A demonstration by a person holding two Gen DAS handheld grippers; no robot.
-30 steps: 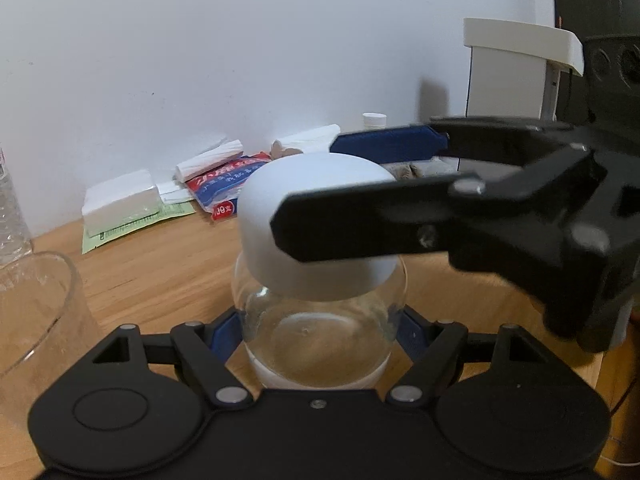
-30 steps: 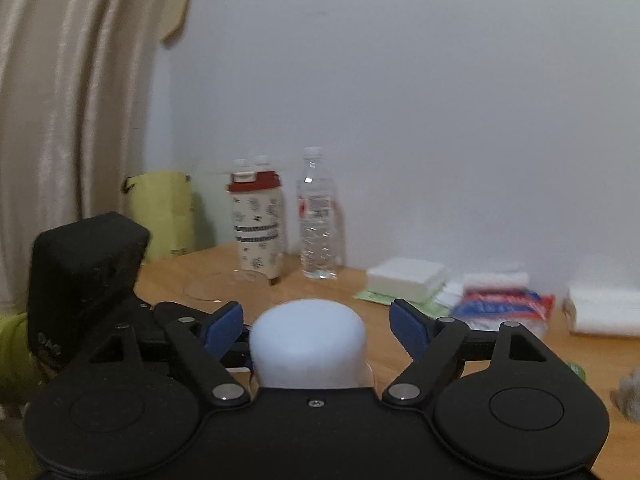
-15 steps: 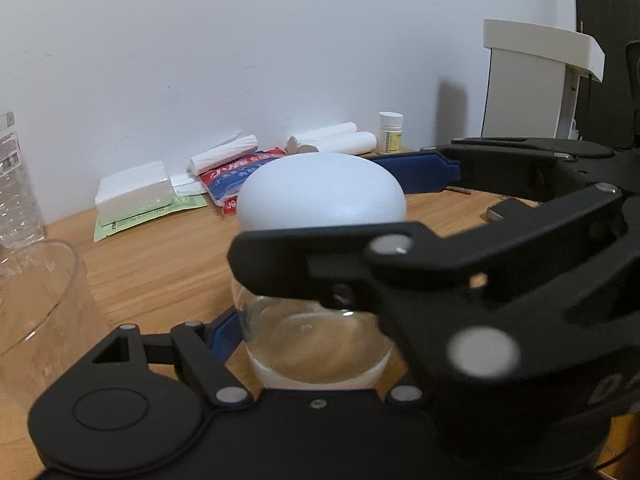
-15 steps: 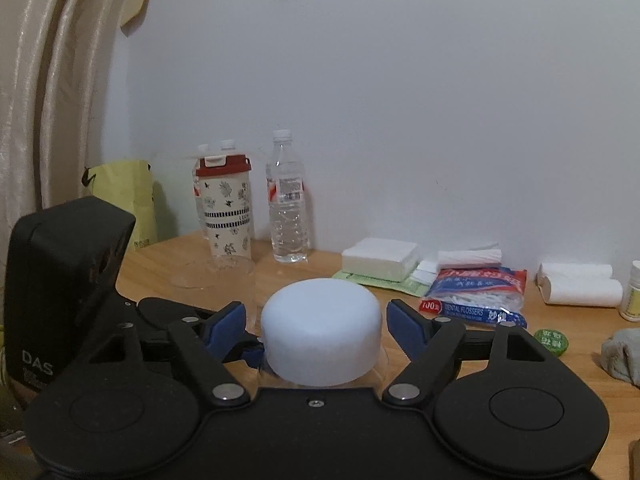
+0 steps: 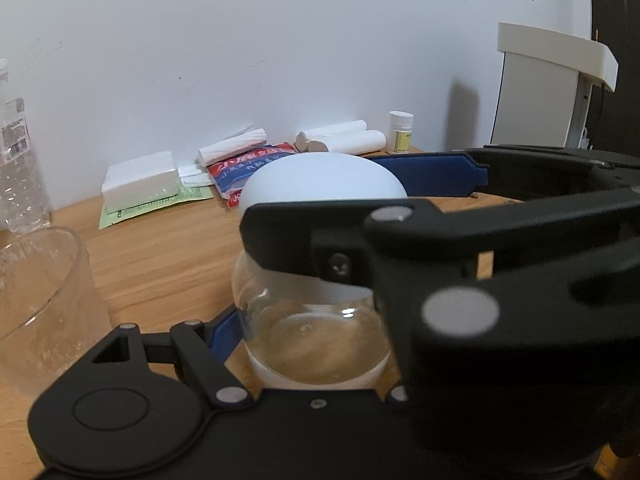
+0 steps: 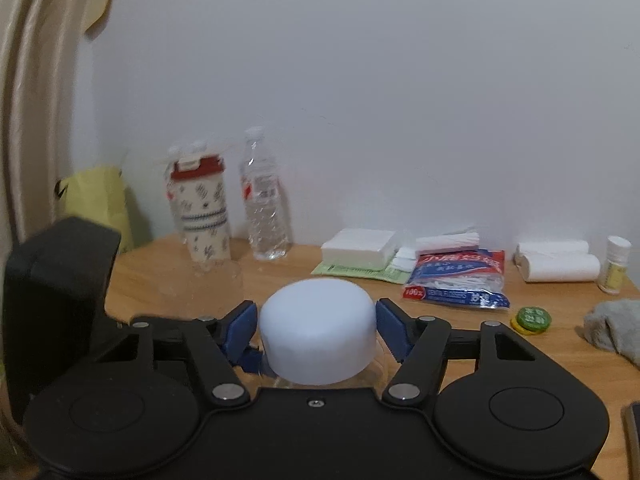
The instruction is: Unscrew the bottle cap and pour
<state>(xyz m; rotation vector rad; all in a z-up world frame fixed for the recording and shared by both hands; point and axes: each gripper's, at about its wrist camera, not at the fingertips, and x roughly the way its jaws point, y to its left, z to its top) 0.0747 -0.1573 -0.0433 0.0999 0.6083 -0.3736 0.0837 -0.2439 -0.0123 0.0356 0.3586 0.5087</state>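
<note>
A round clear glass bottle (image 5: 316, 336) with a wide white cap (image 5: 320, 178) stands on the wooden table. My left gripper (image 5: 312, 332) is shut on the bottle's glass body. My right gripper (image 6: 316, 328) reaches in from the right in the left wrist view (image 5: 360, 208), its blue-padded fingers (image 6: 390, 326) pressed against both sides of the white cap (image 6: 318, 338). An empty clear glass (image 5: 40, 304) stands close to the left of the bottle.
Along the wall lie a white tissue pack (image 6: 358, 246), a red-blue floss bag (image 6: 456, 276), paper rolls (image 6: 558, 262) and a pill bottle (image 6: 614, 264). A patterned tumbler (image 6: 200, 212) and water bottle (image 6: 264, 208) stand far left. A grey cloth (image 6: 612, 328) lies right.
My right gripper has swung round the cap and closed in until its pads touch it. The bottle has stayed in my left gripper.
</note>
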